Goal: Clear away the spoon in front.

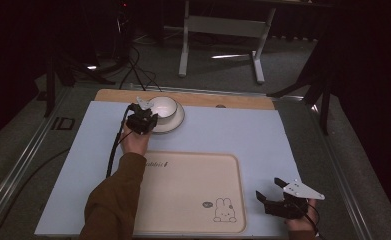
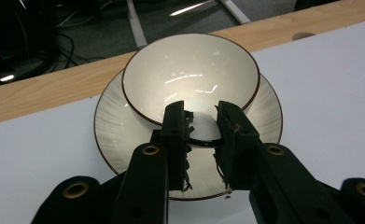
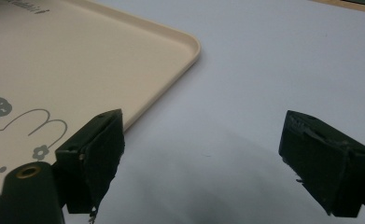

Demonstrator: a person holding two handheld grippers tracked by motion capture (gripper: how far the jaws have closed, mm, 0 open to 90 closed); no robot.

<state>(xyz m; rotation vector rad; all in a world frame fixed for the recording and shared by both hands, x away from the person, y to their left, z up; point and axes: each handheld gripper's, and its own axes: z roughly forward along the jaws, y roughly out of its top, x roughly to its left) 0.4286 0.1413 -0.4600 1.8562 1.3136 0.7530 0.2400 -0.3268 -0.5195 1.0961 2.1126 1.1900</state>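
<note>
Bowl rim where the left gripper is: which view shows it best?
Left gripper view: the bowl sits on its plate, near rim between the left gripper jaws. In the high view it is small and the gripper partly covers it. The right gripper view looks at the tray.

White bowl (image 2: 192, 74) upright on saucer (image 2: 110, 130), table's far edge

Glossy glazed bowl (image 2: 189, 74), matt plastic tray (image 1: 193, 190), wooden table edge (image 2: 40, 93)
</note>
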